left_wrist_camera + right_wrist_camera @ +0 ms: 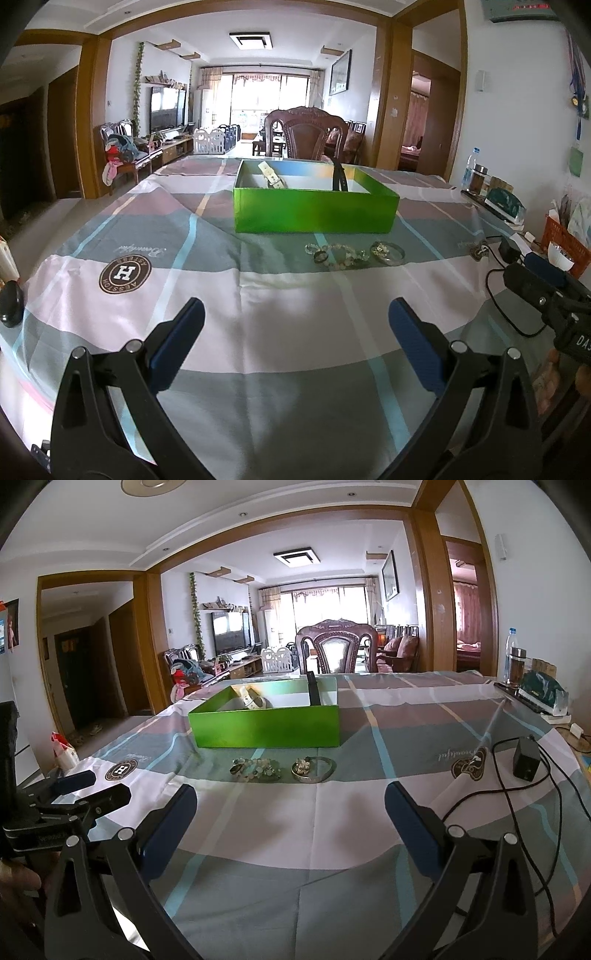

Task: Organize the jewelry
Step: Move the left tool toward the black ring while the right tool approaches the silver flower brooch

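Left wrist view: left gripper (295,317) low over the checked tablecloth (258,332), jaws spread wide, blue fingers (177,343) holding nothing. Ahead, a green box (316,210), open at the top. Inside the box, a white watch (271,177) toward its left end and a black watch strap (339,177) leaning upright against the right part. Just in front of the box, on the cloth, a beaded bracelet (338,254) with a dark ring (320,256) lying at its left end, and right of those, still in front of the box, a silver bangle (388,253) with a small gold-coloured piece inside its loop. Well left of the box, a round brown logo (125,275) printed on the cloth. Beyond the box, a carved wooden chair (306,134).

Right wrist view: right gripper (291,808) also low over the cloth, jaws wide apart, empty. Box (266,723) ahead and slightly left, beaded bracelet (256,768) and bangle (314,770) side by side just before its front wall, not touching it. Well right of the box, a black adapter (526,762) with a trailing black cable (554,812). Left of the box, near the frame edge, the other gripper (88,790), with part of a hand (18,882) below it.
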Tool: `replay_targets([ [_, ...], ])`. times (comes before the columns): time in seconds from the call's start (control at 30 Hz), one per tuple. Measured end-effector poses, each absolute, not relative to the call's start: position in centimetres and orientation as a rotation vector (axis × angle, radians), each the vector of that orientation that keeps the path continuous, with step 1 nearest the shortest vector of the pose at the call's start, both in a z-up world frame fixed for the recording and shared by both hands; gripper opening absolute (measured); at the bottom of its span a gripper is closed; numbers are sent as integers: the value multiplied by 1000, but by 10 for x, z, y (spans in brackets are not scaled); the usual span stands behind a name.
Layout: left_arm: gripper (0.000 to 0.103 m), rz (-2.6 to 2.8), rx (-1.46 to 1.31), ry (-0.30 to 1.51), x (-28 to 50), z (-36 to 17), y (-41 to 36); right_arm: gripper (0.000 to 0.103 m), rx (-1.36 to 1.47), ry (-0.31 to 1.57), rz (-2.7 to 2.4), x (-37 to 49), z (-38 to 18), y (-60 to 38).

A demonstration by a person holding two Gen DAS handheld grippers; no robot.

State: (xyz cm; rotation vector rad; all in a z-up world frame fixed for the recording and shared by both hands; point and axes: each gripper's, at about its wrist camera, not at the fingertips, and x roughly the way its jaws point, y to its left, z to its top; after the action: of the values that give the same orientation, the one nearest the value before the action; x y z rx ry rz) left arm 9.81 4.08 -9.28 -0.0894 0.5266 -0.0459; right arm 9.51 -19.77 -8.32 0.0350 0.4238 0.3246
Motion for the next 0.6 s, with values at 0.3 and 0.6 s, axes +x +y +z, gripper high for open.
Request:
replay_targets([
  [0.3,99,-53,-93,549,106,-98,39,99,36,428,325,98,-85,-198],
  [0.6,99,-70,-92,591,128,-104,32,99,42,441,330,108,-89,-199],
])
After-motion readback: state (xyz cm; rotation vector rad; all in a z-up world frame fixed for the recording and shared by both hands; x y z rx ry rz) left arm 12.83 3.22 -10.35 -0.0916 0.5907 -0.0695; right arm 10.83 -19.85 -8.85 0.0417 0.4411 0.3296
